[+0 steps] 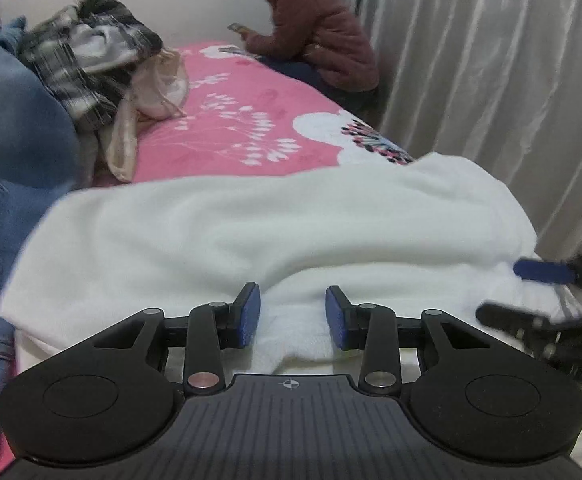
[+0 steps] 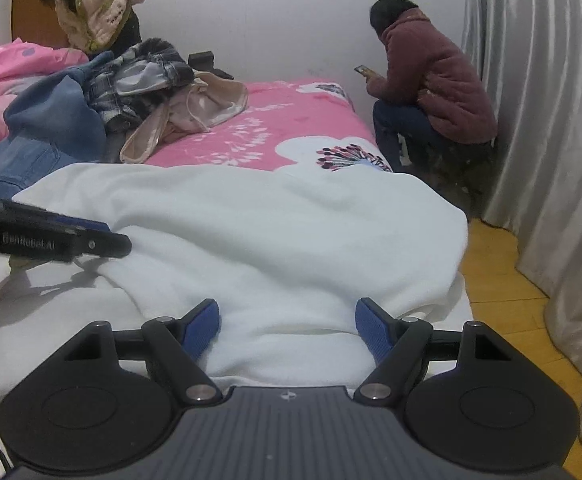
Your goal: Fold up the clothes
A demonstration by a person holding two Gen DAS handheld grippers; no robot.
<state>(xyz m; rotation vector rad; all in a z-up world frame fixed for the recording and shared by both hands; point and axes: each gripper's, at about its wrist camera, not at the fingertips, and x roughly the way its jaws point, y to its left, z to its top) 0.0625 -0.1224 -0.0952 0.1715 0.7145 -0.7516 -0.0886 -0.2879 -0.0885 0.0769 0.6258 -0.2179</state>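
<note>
A white fleece garment lies rumpled across the near end of the bed. My left gripper is open to a narrow gap just over a ridge in its near edge, and the blue pads do not press on the cloth. In the right wrist view the left gripper hovers above the fabric at the left, casting a shadow on it. My right gripper stands wide open over the garment's near right part with only flat cloth under it. It also shows as the right gripper at the edge of the left wrist view.
A pile of jeans, a plaid garment and a beige garment sits at the back left on the pink flowered sheet. A person in a maroon jacket crouches by the grey curtain. Another person stands at the far left. Wooden floor lies to the right.
</note>
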